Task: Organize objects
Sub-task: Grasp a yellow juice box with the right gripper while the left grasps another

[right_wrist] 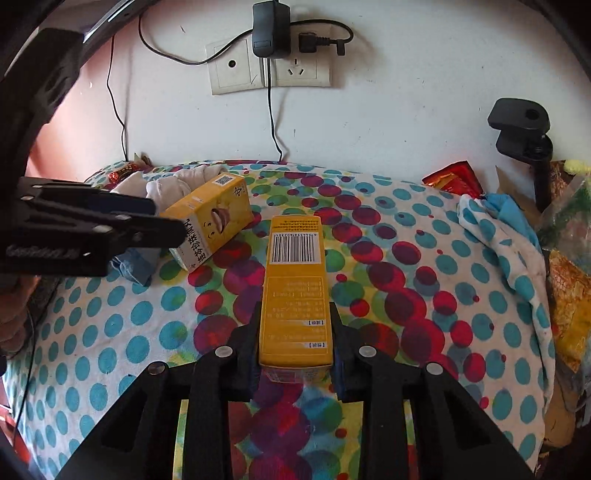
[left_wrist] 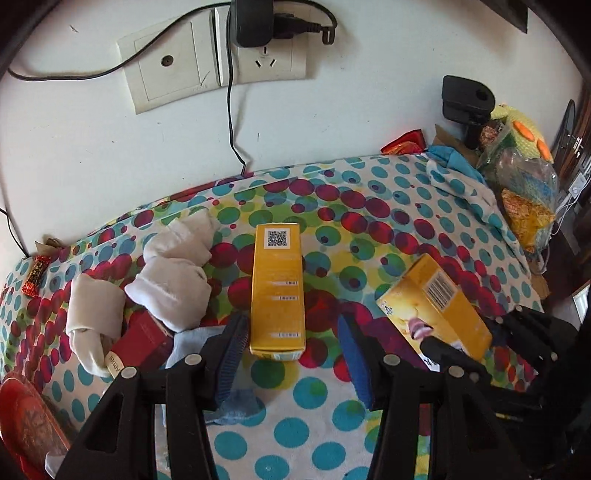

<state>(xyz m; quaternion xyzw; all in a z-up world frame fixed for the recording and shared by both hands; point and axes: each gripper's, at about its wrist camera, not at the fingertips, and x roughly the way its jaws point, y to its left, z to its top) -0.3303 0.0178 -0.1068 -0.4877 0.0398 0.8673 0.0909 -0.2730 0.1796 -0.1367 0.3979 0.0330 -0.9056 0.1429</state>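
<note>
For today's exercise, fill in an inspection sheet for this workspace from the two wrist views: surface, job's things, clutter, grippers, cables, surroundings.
Surface: polka-dot cloth covers it, bunched at the right edge.
Job's things: two yellow boxes; the QR-code box lies flat, the barcode box is held.
Clutter: rolled white socks, a red box, a blue rag, snack packets.
Grippers: left gripper open, its fingers either side of the QR-code box's near end; right gripper shut on the barcode box.
Cables: a black cable hangs from the adapter down behind the surface.
Surroundings: white wall with wall sockets; a black clamp mount at right.
</note>
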